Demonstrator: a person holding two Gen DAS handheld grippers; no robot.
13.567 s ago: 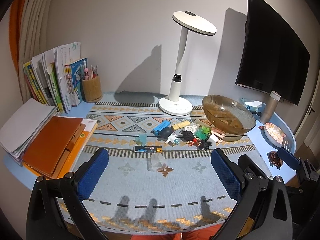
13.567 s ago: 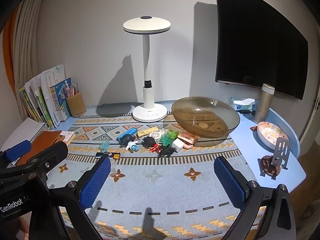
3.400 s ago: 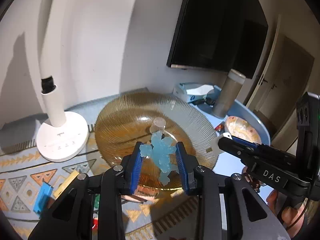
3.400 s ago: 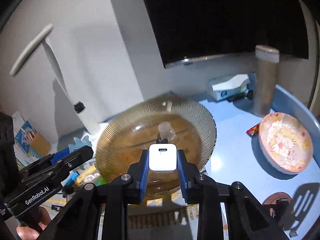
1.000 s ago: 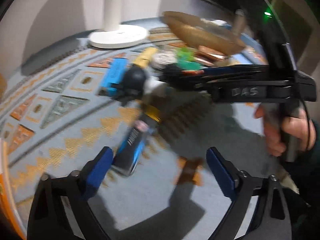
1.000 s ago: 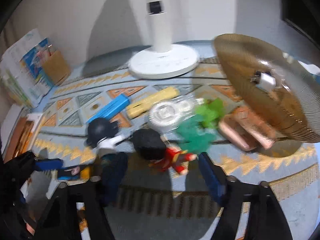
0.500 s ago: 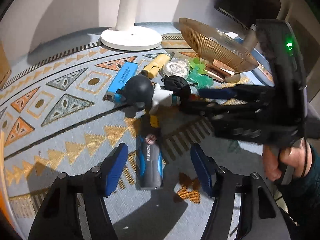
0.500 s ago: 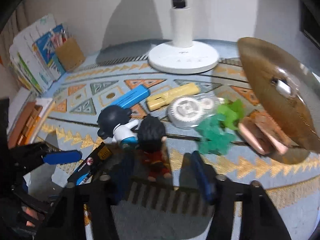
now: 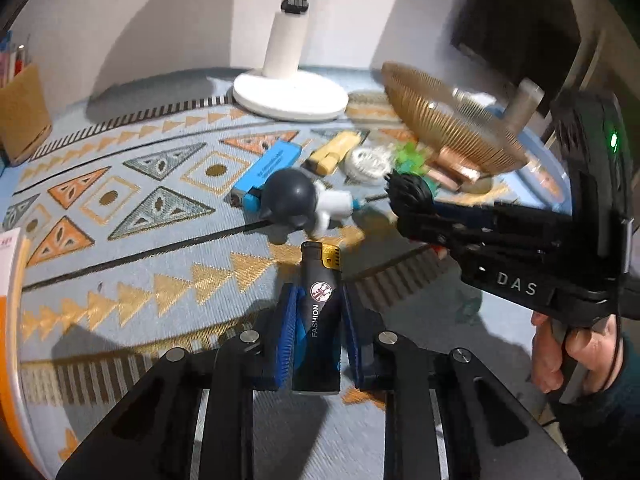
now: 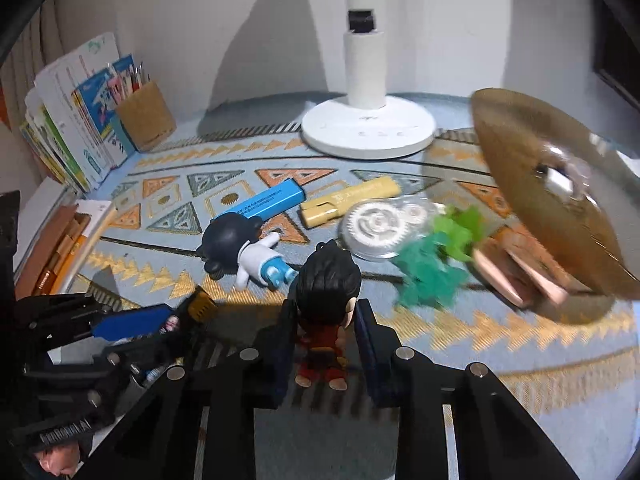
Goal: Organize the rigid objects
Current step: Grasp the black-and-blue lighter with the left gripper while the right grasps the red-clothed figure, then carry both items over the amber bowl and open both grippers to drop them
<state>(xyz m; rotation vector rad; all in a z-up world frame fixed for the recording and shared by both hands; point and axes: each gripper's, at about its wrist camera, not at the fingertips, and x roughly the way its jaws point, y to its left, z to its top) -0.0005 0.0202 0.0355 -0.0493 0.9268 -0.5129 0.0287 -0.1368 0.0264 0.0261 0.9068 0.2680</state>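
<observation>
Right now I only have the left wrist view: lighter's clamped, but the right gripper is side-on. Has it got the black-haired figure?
Observer: Yes. In the right wrist view the right gripper is shut on the black-haired figure, with the pads on either side of its red body.
Operator: Sitting straight in the grip?
Observer: Roughly. Its head sticks out past the fingertips and its feet point back toward the camera.
Operator: Anything in the bowl? I only see the outside.
Observer: A white charger lies inside the bowl.
</observation>
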